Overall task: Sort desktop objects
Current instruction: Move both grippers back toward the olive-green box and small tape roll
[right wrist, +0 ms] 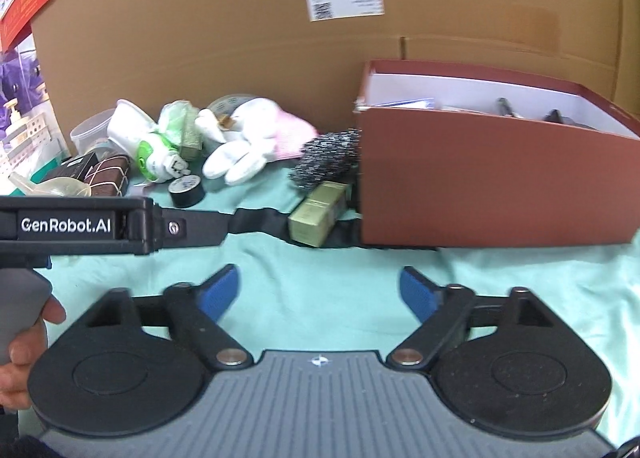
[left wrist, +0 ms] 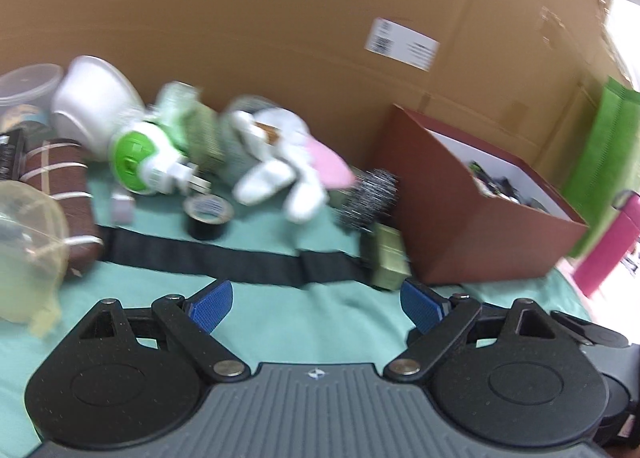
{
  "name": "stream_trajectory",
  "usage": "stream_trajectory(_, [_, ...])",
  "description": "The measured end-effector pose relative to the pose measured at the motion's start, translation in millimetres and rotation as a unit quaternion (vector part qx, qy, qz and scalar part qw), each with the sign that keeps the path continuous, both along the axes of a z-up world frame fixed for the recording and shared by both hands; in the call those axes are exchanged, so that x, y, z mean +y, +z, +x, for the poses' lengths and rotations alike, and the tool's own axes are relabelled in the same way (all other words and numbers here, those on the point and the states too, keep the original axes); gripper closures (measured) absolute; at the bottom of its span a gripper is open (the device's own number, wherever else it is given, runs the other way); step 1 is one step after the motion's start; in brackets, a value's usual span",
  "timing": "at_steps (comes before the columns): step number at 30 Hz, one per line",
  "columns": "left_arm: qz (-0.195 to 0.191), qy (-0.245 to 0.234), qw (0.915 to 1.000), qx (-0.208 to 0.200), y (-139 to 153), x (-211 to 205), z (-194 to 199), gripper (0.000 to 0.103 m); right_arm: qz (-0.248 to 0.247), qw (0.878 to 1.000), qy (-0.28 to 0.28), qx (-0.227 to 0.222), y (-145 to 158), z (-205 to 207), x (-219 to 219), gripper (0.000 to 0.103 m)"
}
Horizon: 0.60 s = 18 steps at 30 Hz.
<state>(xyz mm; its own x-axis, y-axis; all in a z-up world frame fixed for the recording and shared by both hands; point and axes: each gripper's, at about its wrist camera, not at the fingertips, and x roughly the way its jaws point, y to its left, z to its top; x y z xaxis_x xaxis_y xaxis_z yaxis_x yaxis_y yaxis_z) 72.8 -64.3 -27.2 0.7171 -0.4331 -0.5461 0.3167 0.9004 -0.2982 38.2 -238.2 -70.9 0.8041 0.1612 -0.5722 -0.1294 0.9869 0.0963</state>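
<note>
Both claws are held spread wide and empty above the bare front of the green cloth (right wrist: pixel 320 278): the left gripper (left wrist: pixel 316 306) and the right gripper (right wrist: pixel 320 290) each show blue pads well apart, with nothing pinched and nothing touched between them.

Sorting is judged to be partly done. Several dark items, too small to be identified, are already seen inside the red-brown box (right wrist: pixel 500 186), which stands toward the cloth's right side against the cardboard backing (right wrist: pixel 240 38). A good deal is left outside it. Just beside the box's left wall a steel scouring ball (right wrist: pixel 326 158) and an olive-gold carton (right wrist: pixel 318 214) are found, the carton lying on a black strap (left wrist: pixel 240 262) that runs across the cloth. Farther left, along the back edge, a white and pink glove (right wrist: pixel 252 142), a roll of black tape (right wrist: pixel 187 190), a green and white plug-in device (right wrist: pixel 154 158), a white bowl (left wrist: pixel 92 98), a brown wrapped box (right wrist: pixel 110 178) and a clear container (left wrist: pixel 28 82) are piled closely together.

In the right wrist view the left gripper's body is seen reaching in from the left edge toward this pile.
</note>
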Motion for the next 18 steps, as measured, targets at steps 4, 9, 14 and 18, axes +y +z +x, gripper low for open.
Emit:
stream_trajectory(4, [-0.009,0.015,0.9998,0.006,-2.3,16.2,11.2,0.011,-0.01,1.0,0.005,-0.005,-1.4,12.7,14.2,0.029])
stream_trajectory(9, [-0.006,0.042,0.9991,-0.004,-2.3,27.8,27.5,0.02,-0.022,1.0,-0.004,-0.005,-4.0,30.5,27.4,0.038])
stream_trajectory(14, [0.002,0.053,0.9986,0.007,-7.0,32.3,54.3,0.033,-0.014,1.0,-0.011,0.007,-9.3,43.4,30.5,0.049])
stream_trajectory(18, [0.011,0.054,0.9983,0.016,-11.5,31.8,70.1,0.047,-0.01,1.0,-0.014,0.013,-14.9,49.1,33.0,0.055])
